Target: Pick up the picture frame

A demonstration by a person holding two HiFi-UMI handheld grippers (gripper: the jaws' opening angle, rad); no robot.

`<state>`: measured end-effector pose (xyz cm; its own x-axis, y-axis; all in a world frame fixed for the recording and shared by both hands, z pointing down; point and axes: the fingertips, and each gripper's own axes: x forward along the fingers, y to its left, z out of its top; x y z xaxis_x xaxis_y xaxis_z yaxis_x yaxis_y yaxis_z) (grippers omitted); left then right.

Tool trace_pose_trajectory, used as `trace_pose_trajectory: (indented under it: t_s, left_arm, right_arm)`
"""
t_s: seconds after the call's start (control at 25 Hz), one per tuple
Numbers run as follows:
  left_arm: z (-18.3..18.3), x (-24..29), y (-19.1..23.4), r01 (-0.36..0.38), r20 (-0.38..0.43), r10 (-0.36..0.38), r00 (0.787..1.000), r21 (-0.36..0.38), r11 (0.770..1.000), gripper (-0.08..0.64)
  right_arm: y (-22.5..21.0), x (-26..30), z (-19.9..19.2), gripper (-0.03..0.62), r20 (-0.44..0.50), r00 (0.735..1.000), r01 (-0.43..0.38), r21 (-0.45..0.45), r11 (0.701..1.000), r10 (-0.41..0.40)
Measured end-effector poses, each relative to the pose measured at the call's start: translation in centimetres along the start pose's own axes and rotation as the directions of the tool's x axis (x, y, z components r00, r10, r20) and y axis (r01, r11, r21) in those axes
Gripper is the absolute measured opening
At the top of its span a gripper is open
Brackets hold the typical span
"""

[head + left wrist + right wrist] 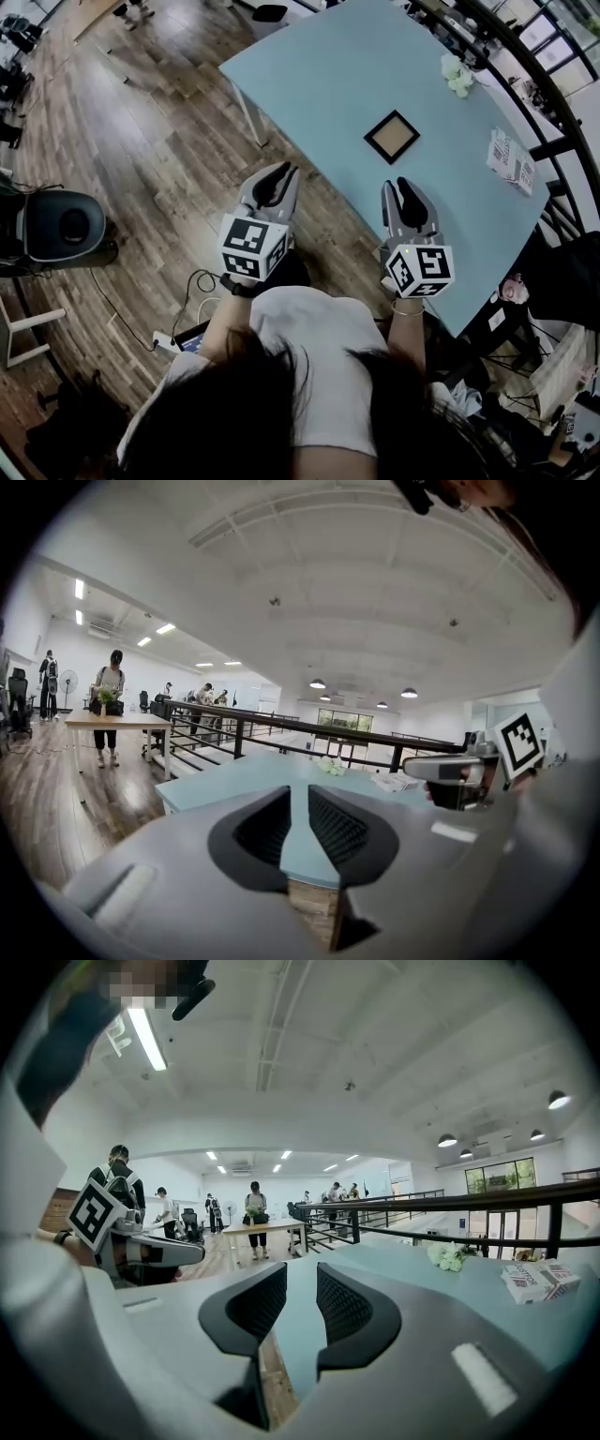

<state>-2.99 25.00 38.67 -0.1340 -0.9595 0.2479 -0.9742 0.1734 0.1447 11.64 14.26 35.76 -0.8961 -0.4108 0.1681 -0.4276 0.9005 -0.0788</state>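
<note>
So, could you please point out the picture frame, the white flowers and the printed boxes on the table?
picture frame [392, 137], head view, its centre panel.
white flowers [457, 75], head view, middle of the bunch.
printed boxes [511, 161], head view, top face.

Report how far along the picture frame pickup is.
Done: nothing yet. The dark-rimmed square picture frame lies flat and untouched on the light blue table.
In hand: the left gripper and right gripper are held near the table's near edge, short of the frame, fingers apart and empty.
Left: reach the frame, close on it, lift.
</note>
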Motion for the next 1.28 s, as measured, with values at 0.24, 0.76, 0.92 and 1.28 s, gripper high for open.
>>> trace_pose_trajectory:
  t_s: [0.24, 0.76, 0.92, 1.28]
  left_arm:
    - [1.7, 3.1, 5.1, 0.035, -0.008, -0.035, 0.999, 0.012, 0.999, 0.061]
    - [1.4, 6.0, 10.8, 0.126, -0.058, -0.126, 0.990, -0.006, 0.992, 0.080]
    - [1.1, 7.1, 10.9, 0.149, -0.066, -0.149, 0.987, -0.017, 0.989, 0.084]
    - [0.8, 11.5, 8.9, 0.234, -0.092, -0.234, 0.968, -0.010, 0.972, 0.089]
  right_arm:
    - [0.0, 5.3, 0.5, 0.092, -0.008, 0.999, 0.046, 0.023, 0.999, -0.046]
    - [0.8, 9.5, -1.0, 0.106, -0.066, 0.984, 0.168, 0.061, 0.984, -0.164]
    - [-0.2, 9.5, -1.6, 0.112, -0.083, 0.978, 0.200, 0.069, 0.977, -0.194]
    - [-4.2, 9.1, -2.9, 0.121, -0.099, 0.955, 0.291, 0.112, 0.950, -0.281]
